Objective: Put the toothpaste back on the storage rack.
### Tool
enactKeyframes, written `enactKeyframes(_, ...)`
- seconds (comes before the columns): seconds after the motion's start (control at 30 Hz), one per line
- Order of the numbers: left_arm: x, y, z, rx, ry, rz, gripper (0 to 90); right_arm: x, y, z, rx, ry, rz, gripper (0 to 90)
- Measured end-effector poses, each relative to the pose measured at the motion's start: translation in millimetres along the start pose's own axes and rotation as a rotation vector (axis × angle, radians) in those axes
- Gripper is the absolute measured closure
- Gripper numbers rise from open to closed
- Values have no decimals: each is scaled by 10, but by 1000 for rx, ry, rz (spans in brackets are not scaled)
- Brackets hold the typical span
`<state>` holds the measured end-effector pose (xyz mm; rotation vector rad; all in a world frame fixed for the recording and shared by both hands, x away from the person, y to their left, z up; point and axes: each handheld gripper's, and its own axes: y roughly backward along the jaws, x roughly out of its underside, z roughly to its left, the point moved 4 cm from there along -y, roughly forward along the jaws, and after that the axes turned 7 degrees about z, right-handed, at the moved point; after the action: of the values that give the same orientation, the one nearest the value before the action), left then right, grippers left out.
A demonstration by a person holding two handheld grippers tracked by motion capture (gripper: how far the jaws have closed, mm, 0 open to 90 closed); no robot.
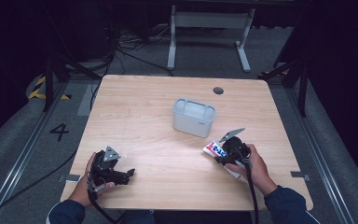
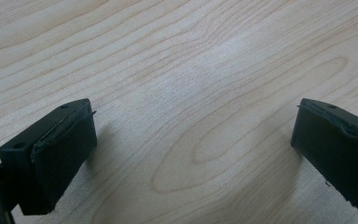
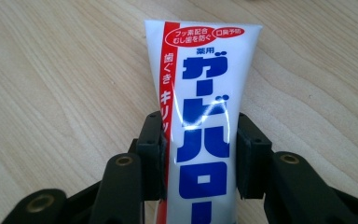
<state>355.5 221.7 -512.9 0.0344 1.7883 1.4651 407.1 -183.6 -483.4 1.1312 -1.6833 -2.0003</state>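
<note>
A white toothpaste tube (image 3: 205,93) with blue letters and a red stripe lies on the wooden table (image 1: 149,116), right of centre near the front. My right gripper (image 3: 199,156) is shut on the tube, one jaw pressing each side of it. In the high view the tube (image 1: 214,150) pokes out to the left of the right gripper (image 1: 230,151). My left gripper (image 1: 129,173) rests low at the front left of the table, pointing right. Its jaws stand wide apart over bare wood in the left gripper view (image 2: 193,140), with nothing between them.
A pale grey rectangular holder (image 1: 194,116) stands upright near the table's middle, just beyond the tube. A round cable hole (image 1: 218,90) sits near the far edge. Beyond the table are a white frame (image 1: 209,28), cables and dark stands on the floor.
</note>
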Motion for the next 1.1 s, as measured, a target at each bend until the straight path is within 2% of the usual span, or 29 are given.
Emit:
enactKeyframes(0.23,1,0,-5,0,6,0,5,86,105,-34,-47,4,-84,624)
enactKeyframes(0.53,1,2,-4,-1,5,2,5,88,313,-51,-53,15,-195,617)
enactKeyframes(0.83,2,-1,-7,3,10,0,5,44,465,-7,-48,50,-296,616)
enactKeyframes(1.1,1,-2,-8,4,11,0,5,6,522,20,-59,67,-353,614)
